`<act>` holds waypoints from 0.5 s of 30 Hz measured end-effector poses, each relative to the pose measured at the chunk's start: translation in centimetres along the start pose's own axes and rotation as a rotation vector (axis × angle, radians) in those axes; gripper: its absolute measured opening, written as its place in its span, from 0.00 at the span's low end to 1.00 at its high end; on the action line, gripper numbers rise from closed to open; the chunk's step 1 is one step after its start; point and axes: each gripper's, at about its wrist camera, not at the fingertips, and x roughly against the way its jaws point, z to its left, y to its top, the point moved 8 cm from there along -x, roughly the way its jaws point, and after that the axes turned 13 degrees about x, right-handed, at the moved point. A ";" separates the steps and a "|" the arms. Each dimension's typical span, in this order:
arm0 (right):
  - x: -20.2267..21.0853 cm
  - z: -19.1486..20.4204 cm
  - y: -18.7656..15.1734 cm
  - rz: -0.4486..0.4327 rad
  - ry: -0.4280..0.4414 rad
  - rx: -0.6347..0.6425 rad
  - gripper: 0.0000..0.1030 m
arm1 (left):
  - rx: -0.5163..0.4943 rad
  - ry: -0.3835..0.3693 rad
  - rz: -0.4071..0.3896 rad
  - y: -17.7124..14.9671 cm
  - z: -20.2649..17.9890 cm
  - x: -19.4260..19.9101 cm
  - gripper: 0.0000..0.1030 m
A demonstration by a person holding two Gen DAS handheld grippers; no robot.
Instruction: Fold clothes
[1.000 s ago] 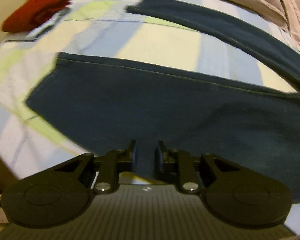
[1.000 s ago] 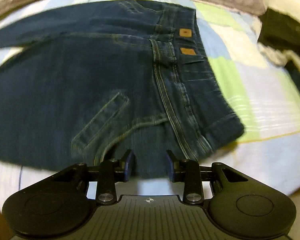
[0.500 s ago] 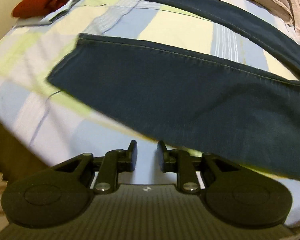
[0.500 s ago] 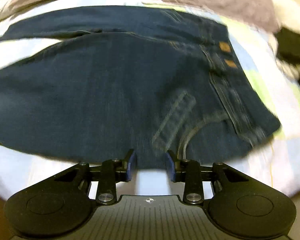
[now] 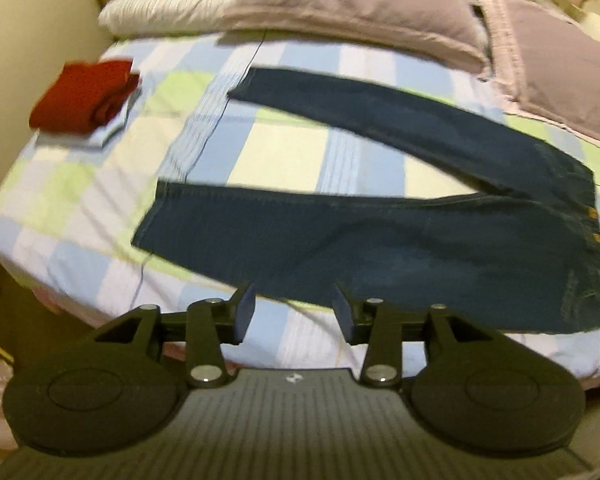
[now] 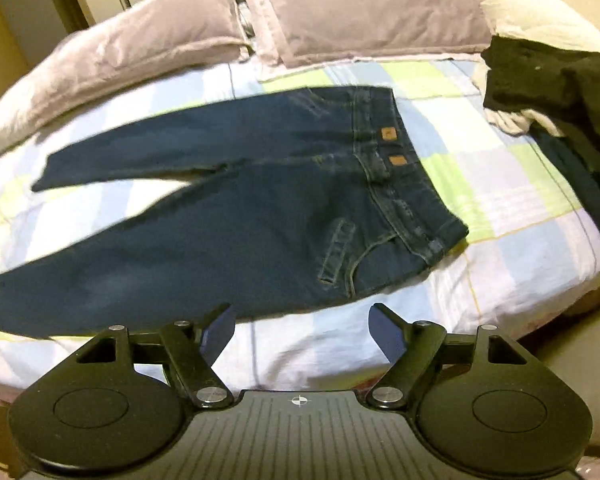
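Observation:
A pair of dark blue jeans [image 5: 380, 240] lies flat on the checked bedsheet [image 5: 280, 152], legs spread apart in a V toward the left, waistband at the right. The right wrist view shows them too [image 6: 240, 216], with two tan patches by the waistband. My left gripper [image 5: 294, 312] is open and empty, hovering over the bed's near edge just short of the nearer leg. My right gripper [image 6: 300, 332] is open wide and empty, just short of the jeans' hip and pocket.
A folded red garment [image 5: 84, 96] sits on the bed's far left corner. Grey pillows [image 6: 340, 12] line the far side. A pile of black clothes [image 6: 556, 92] lies at the right. The bed edge drops off just below both grippers.
Both grippers have let go of the jeans, opened and pulled back and up from the bed. The jeans now lie flat, seen whole.

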 end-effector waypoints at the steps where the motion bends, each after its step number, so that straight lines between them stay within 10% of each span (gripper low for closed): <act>1: 0.8 0.1 0.5 -0.004 0.001 0.016 0.74 | -0.008 -0.003 -0.011 0.3 -0.6 0.8 0.41; 15: 6.3 -3.0 -0.5 -0.036 0.010 0.190 0.74 | -0.020 -0.022 -0.103 -3.9 -7.9 8.6 0.46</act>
